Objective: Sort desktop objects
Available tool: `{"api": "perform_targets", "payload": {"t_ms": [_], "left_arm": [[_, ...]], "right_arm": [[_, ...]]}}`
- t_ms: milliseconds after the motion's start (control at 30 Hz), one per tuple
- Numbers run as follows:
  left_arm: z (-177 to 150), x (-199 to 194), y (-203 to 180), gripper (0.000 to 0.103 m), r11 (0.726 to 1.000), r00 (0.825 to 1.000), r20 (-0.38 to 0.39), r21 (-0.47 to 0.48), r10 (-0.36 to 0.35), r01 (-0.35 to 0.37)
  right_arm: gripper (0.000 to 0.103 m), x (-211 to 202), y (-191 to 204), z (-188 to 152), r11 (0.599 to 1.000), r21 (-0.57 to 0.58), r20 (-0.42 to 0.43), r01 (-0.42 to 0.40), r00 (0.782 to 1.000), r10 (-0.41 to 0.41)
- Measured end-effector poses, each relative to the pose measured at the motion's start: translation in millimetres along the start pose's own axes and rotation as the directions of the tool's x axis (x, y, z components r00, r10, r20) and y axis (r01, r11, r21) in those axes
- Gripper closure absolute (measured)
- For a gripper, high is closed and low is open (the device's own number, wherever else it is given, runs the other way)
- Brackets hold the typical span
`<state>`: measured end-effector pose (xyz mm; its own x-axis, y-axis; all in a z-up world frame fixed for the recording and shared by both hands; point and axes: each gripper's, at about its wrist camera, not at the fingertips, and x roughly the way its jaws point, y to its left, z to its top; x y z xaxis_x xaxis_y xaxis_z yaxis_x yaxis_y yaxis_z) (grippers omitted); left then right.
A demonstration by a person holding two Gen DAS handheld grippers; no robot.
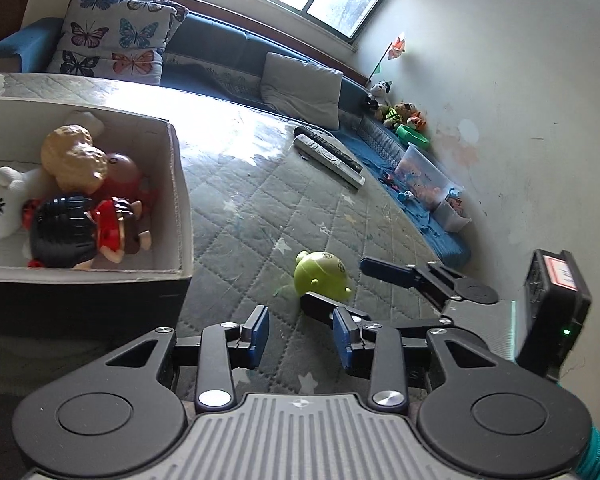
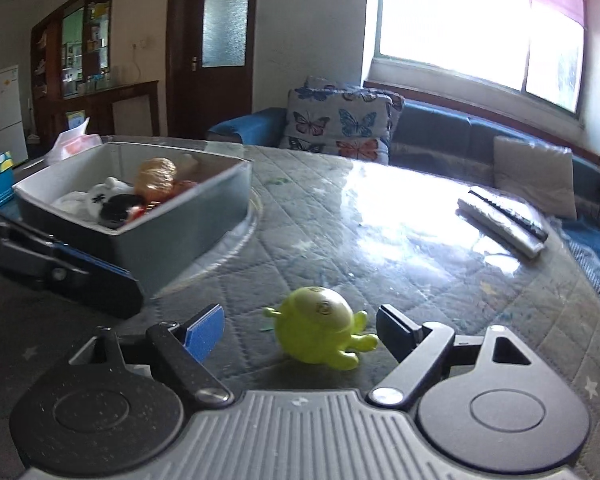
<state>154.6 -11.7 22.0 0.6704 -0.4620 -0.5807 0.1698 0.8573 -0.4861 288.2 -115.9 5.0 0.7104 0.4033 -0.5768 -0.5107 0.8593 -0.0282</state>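
A lime-green round toy figure point(image 1: 320, 276) point(image 2: 320, 326) lies on the quilted table cover. My right gripper point(image 2: 300, 334) point(image 1: 334, 282) is open and straddles it, one blue pad on each side with a gap to the toy. My left gripper point(image 1: 300, 334) is just short of the toy, open, with nothing between its pads. One of its fingers point(image 2: 96, 280) shows at the left of the right wrist view. The grey cardboard box point(image 1: 180, 184) point(image 2: 180, 232) to the left holds a curly beige figure point(image 1: 74, 156), a black-haired doll in red point(image 1: 84, 232) and a white plush point(image 1: 4, 204).
Two remote controls point(image 1: 328, 156) point(image 2: 500, 216) lie at the table's far right. Behind the table is a blue sofa with a butterfly cushion point(image 1: 112, 40) and a grey pillow point(image 1: 300, 92). A clear bin of small toys point(image 1: 424, 176) sits on the sofa by the wall.
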Motion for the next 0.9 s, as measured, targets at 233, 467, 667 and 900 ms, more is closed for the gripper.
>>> {"api": "perform_targets", "payload": {"t_ms": [233,467,667,900], "left_arm": [[1.3,13.1,2.0,0.066,1.000,1.000,-0.015,-0.019,0.006,-0.006],[1.0,16.9,3.5,0.066,0.999,1.000,-0.022,-0.034,0.012,-0.013],[-0.4,16.5,1.8,0.066,0.999,1.000,-0.023,-0.033,0.014,-0.015],[-8.0,12.5,-0.5,0.066,1.000,1.000,-0.031,-0.023,-0.003,0.002]], "right_arm": [[0.018,24.6,-15.5,-7.6,0.998,0.047,-0.038,-0.035,0.999,0.037],[0.024,29.5,-21.9,-13.0,0.995,0.075,-0.045,-0.069,0.996,0.072],[0.035,19.8,-15.0,-17.3,0.995,0.068,-0.035,-0.079,0.996,0.081],[0.035,-3.8,10.8,-31.9,0.995,0.018,-0.041,-0.103,0.994,0.103]]}}
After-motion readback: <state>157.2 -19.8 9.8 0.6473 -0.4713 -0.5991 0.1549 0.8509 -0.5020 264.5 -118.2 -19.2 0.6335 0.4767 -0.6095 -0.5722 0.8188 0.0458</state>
